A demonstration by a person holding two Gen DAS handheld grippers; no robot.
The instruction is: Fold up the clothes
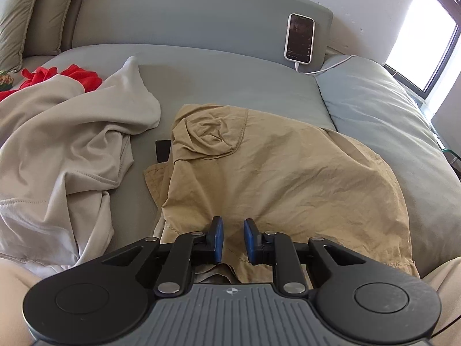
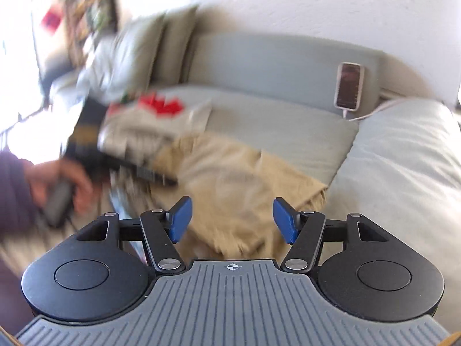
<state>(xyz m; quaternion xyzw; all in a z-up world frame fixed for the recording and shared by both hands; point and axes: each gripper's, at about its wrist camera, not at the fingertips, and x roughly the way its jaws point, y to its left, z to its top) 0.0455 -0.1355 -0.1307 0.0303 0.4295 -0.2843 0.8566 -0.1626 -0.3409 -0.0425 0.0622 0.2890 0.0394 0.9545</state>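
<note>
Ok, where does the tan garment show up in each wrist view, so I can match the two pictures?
Left wrist: the tan garment fills centre and lower right, running under the left hand-held gripper.
Right wrist: blurred, it lies mid-frame, just beyond the right hand-held gripper.
Shared landmark: the phone leaning on the grey backrest, upper right in both.

Grey sofa (image 1: 201,23), bright window (image 1: 426,34)
</note>
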